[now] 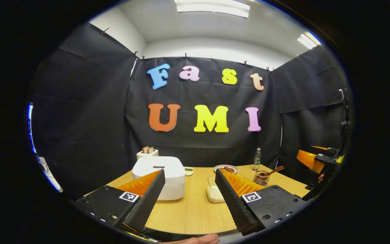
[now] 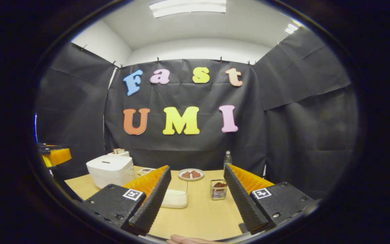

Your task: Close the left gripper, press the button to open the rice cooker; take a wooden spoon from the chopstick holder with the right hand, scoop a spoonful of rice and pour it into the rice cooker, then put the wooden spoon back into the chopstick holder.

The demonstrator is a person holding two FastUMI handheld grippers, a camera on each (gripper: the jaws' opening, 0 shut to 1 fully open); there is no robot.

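Both grippers hover level above the wooden table (image 1: 195,210), aimed at the back wall; left gripper (image 1: 190,176) spread wide, gripping nothing; right gripper (image 2: 197,171) just as wide, also empty; ridged fingers (image 2: 152,200) on each. In the left gripper view, the smooth, rounded white rice cooker (image 1: 161,174) sits at ten o'clock, lid down; the wire chopstick holder (image 1: 261,177) at two o'clock, wooden spoon (image 1: 273,170) leaning out; a shallow white rice container (image 2: 176,198) in the right gripper view, beside that gripper's left finger.

Cloth-walled test booth (image 1: 79,112), wooden table (image 1: 195,210)
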